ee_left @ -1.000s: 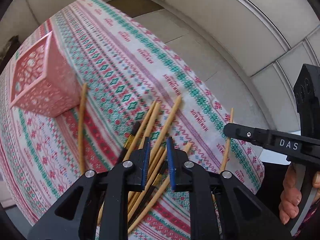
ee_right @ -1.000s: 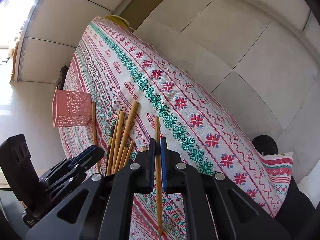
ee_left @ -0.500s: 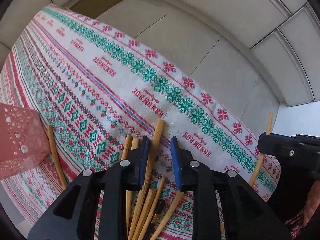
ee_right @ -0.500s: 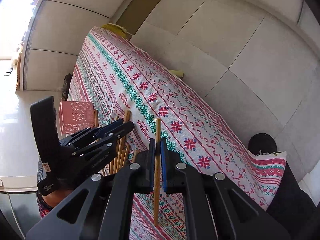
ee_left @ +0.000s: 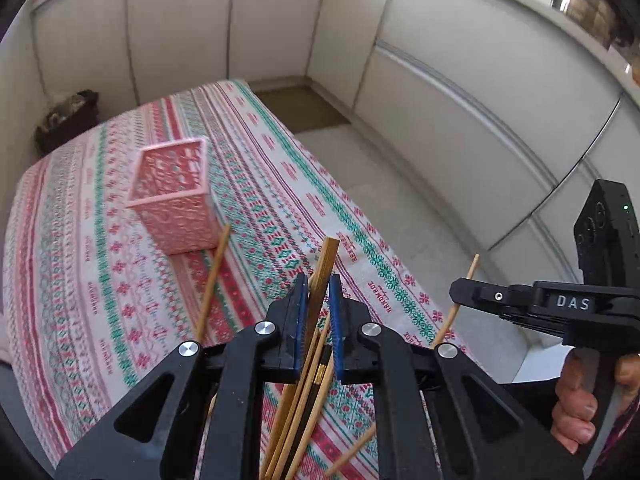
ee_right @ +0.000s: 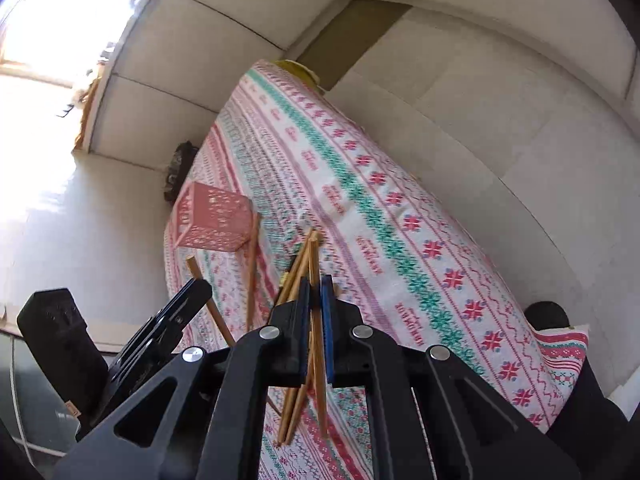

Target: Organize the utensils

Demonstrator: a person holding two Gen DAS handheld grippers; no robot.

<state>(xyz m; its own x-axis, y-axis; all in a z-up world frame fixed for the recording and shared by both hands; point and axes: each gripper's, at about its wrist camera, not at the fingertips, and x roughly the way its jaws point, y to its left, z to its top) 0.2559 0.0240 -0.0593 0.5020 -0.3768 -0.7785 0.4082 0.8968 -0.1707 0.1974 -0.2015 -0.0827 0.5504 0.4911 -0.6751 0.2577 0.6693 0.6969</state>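
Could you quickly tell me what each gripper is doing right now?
Left gripper: jaws closing on a wooden chopstick.
Right gripper: shut on a thin chopstick.

I see the table (ee_left: pixel 120 320) under a red, green and white patterned cloth (ee_right: pixel 400 240), pale panelled walls (ee_left: pixel 280 20) just behind it, large pale floor tiles (ee_left: pixel 420 216) beside it (bright window glare (ee_right: pixel 36 12) beyond its far end).

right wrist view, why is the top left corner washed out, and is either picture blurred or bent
Right wrist view: daylight blows out the upper left corner, and the patterned tablecloth looks smeared. Left wrist view: evenly lit, the pink basket slightly soft. Both views: the fisheye lens curves the straight wall panel seams and darkens the corners.
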